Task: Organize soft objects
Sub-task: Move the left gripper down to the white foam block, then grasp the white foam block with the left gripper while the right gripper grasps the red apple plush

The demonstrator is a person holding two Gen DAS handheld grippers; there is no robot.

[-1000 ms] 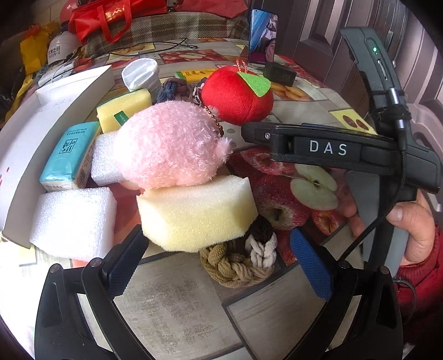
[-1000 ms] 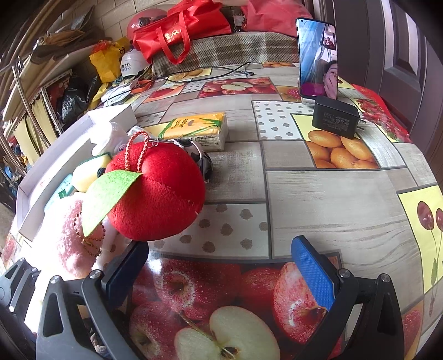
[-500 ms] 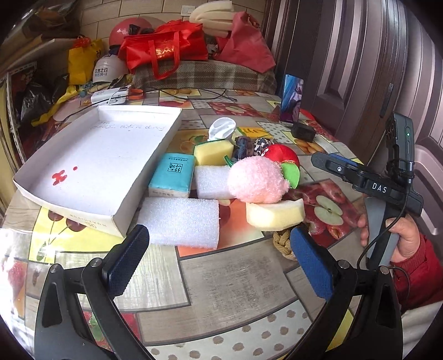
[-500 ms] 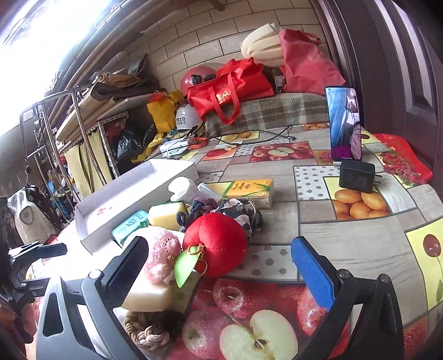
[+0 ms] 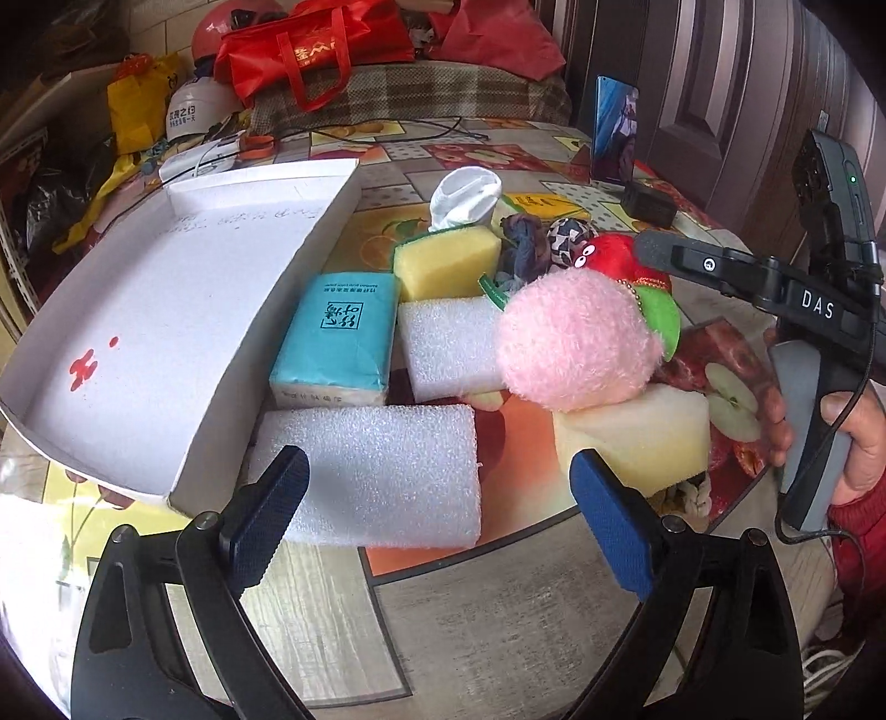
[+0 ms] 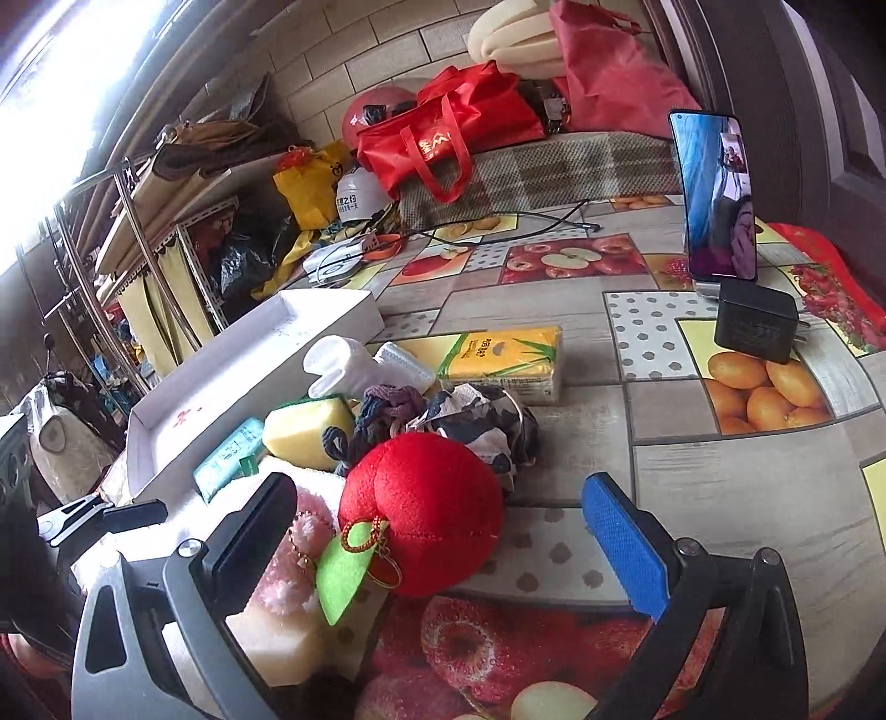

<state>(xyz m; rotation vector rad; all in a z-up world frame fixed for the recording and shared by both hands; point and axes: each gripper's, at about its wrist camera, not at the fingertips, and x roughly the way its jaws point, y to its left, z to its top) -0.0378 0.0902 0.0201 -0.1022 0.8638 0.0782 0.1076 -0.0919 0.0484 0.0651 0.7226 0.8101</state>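
Your left hand-held gripper [image 5: 437,501] is closing, empty, on the white foam block [image 5: 376,471]; square it, then lift toward the tray [image 5: 266,354] at ten o'clock

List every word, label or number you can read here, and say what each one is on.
"DAS": on the right gripper.
Teal tissue pack: Chinese characters, too small to read.
Yellow tissue pack: print too blurred.
Red bag: logo unreadable.
White helmet: characters blurred.
White box: faint handwriting, illegible.

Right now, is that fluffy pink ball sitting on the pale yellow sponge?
Touching. In the left wrist view the pink ball rests directly on the pale sponge, no gap showing.
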